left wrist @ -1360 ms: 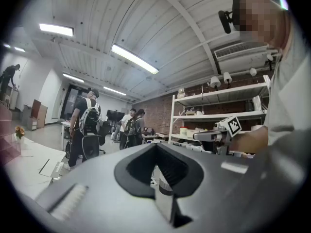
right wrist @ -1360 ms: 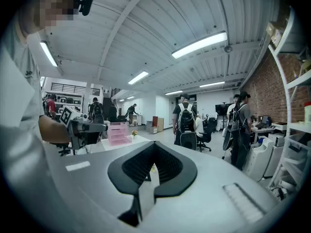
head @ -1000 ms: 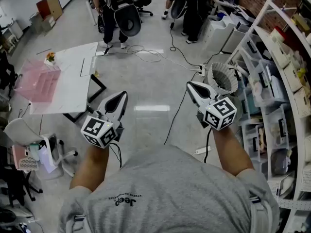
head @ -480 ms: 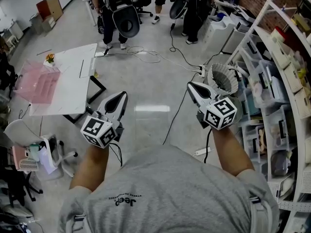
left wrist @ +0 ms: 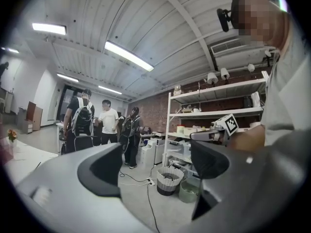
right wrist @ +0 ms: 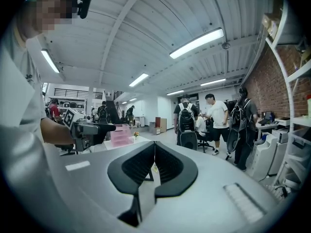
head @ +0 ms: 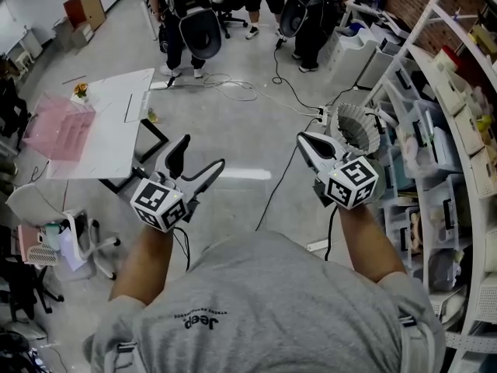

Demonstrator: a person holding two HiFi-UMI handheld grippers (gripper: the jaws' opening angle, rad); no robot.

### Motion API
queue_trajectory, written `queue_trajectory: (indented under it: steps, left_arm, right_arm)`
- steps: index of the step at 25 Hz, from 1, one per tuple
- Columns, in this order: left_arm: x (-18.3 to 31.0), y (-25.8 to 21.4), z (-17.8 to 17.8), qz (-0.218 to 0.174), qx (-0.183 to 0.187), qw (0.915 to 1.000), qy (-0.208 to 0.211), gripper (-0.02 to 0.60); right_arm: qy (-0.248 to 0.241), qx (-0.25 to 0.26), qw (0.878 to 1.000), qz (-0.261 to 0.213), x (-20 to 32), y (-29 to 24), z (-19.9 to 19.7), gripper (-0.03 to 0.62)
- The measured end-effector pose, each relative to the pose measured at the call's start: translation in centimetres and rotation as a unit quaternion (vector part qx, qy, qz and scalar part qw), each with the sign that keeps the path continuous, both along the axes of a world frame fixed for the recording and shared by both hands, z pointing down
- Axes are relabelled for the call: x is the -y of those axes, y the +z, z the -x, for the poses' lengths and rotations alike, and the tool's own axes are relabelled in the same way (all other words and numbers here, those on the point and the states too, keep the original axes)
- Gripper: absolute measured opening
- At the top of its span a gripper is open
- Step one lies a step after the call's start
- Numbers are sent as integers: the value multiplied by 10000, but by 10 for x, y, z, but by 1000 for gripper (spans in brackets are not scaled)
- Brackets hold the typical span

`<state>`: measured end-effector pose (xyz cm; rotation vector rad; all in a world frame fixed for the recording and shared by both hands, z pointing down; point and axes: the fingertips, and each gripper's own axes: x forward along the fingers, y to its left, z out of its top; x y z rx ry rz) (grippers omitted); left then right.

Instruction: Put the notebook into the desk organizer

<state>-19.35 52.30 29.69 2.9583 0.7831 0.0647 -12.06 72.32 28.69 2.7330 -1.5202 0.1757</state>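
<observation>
Stands on open floor, well apart from the table (head: 109,142) at left. Carries the left gripper (head: 202,152) level out front and has just been spreading its jaws wide, with nothing between them: probably readying for a pickup. Holds the right gripper (head: 304,138) level too, clenched tight on nothing, likely spare for now. Cannot make out the notebook in any view; possibly flat on the table, too small to tell. Finds the pink organizer (head: 60,127) on the table's left end, a small flower (head: 80,92) just beside it. Must cross bare floor to get there: a cable (head: 278,179) underfoot, a white chair (head: 35,204) near the table's near corner, a ribbed bin (head: 356,127) and shelves (head: 454,123) to the right, people (head: 186,6) at the far end, well clear.
</observation>
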Motion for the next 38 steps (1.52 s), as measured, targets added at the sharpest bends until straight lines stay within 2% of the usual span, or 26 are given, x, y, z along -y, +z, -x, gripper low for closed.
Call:
queue_trajectory:
  steps: [10,15,20,24,30,34,38]
  left_arm:
    - [-56,14,-4,39,116,9995,-280,474]
    - [-49,15,-17,-20,208,9990,-384,474]
    - [-25,18,-46,1,182,9993,-312,474]
    - [18,26,-93,71,157,9998,-115,474]
    - [92,30,-197,213,113,9990,372,474]
    - [142,28,-262,129,239,9968,753,474]
    - [192,26,-319,49,277,9954,915,474]
  right_arm:
    - [-319,-9,9995,26,-45,6,-15,5]
    - [-352,33,9994,-3,-44,9,-30,5]
    - [-278,69,9996,18,-22,15,-57,6]
    - [-111,90,9999,53,20,22,-96,6]
    - [336,91,9994,-32,91,22,-183,6]
    - [580,150,9982,-26,147,18,-237,6]
    - [755,212,9969,-64,195,17,-293,6]
